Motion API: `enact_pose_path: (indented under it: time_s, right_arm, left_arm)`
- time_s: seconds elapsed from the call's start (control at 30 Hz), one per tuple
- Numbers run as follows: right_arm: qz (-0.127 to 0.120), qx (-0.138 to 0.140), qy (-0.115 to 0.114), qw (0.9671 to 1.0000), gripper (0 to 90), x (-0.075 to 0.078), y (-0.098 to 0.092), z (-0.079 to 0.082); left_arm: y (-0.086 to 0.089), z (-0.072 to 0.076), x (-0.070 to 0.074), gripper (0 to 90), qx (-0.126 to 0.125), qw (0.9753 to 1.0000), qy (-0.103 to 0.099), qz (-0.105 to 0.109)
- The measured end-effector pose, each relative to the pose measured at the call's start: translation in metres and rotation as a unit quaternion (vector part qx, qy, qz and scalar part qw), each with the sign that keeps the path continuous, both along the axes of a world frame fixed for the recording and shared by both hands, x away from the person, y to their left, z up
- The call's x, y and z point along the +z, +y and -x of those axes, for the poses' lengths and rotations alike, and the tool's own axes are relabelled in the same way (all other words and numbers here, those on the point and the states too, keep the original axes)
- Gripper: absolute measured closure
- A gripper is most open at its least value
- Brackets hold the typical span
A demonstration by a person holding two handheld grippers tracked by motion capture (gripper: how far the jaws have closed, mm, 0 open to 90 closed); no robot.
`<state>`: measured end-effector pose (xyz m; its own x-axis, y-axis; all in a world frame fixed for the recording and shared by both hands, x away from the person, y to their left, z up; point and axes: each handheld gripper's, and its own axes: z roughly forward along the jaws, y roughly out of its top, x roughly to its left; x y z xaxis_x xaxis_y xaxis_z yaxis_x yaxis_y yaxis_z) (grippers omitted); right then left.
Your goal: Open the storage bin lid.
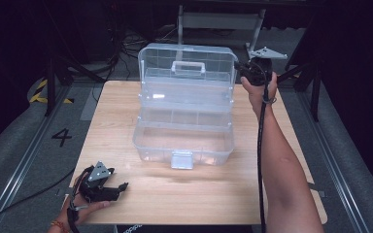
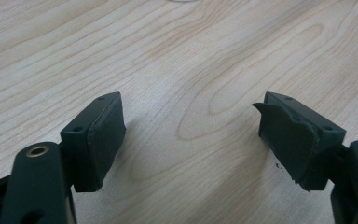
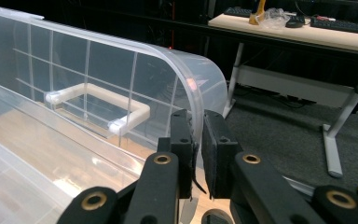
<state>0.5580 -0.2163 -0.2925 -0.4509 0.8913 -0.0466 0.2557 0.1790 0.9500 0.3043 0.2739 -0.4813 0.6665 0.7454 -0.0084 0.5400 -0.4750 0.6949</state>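
High view: a clear plastic box stands open at the centre of the wooden table, its lid upright at 12 o'clock with a white handle facing the person. At 1 o'clock the right gripper meets the lid's edge; in the right gripper view its jaws are pinched on the lid's curved rim, the rim sandwiched between the pads. At 7 o'clock, near the table's front corner, the left gripper rests in the person's hand. In the left gripper view its jaws are spread wide over bare wood, holding nothing.
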Motion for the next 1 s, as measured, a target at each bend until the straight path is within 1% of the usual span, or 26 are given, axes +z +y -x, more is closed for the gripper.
enact_pose_path:
  time_s: [0.2, 0.3, 0.47, 0.53, 0.67, 0.77, 0.83, 0.9, 0.93, 1.0]
  right_arm:
    - [0.006, -0.005, 0.004, 1.0000, 83.2, -0.002, 0.001, -0.009]
    - [0.000, -0.007, 0.010, 0.9999, 83.2, -0.003, 0.000, -0.013]
    - [0.010, -0.014, 0.015, 0.9998, 82.9, -0.004, 0.003, -0.020]
    - [0.006, -0.012, 0.019, 0.9997, 82.9, -0.004, 0.003, -0.022]
    - [0.008, -0.014, 0.021, 0.9997, 82.6, -0.007, 0.003, -0.027]
    - [0.006, -0.015, 0.028, 0.9995, 82.5, -0.008, 0.003, -0.032]
    - [0.013, -0.016, 0.031, 0.9993, 82.4, -0.008, 0.004, -0.035]
    - [0.012, -0.018, 0.035, 0.9991, 82.3, -0.010, 0.005, -0.039]
    - [0.010, -0.018, 0.038, 0.9991, 82.2, -0.011, 0.004, -0.041]
    - [0.011, -0.018, 0.039, 0.9990, 82.1, -0.012, 0.004, -0.043]
  left_arm:
    - [0.000, 0.000, 0.000, 22.6, 0.000, 1.0000, 0.000, 0.000]
    - [-0.001, -0.001, 0.000, 22.3, 0.002, 1.0000, 0.002, 0.003]
    - [-0.001, -0.001, 0.000, 22.2, 0.002, 1.0000, 0.003, 0.003]
    - [-0.001, -0.001, 0.000, 22.2, 0.002, 1.0000, 0.003, 0.003]
    - [-0.001, -0.001, 0.000, 22.1, 0.002, 1.0000, 0.003, 0.003]
    - [-0.001, -0.001, 0.000, 22.1, 0.001, 1.0000, 0.003, 0.001]
    - [-0.001, -0.001, 0.000, 22.0, -0.001, 1.0000, 0.004, 0.001]
    - [0.000, -0.002, 0.000, 21.8, -0.003, 1.0000, 0.000, -0.003]
    - [-0.001, -0.002, 0.000, 21.8, -0.001, 1.0000, 0.004, 0.002]
    - [-0.001, -0.002, 0.000, 21.8, -0.001, 1.0000, 0.003, 0.001]
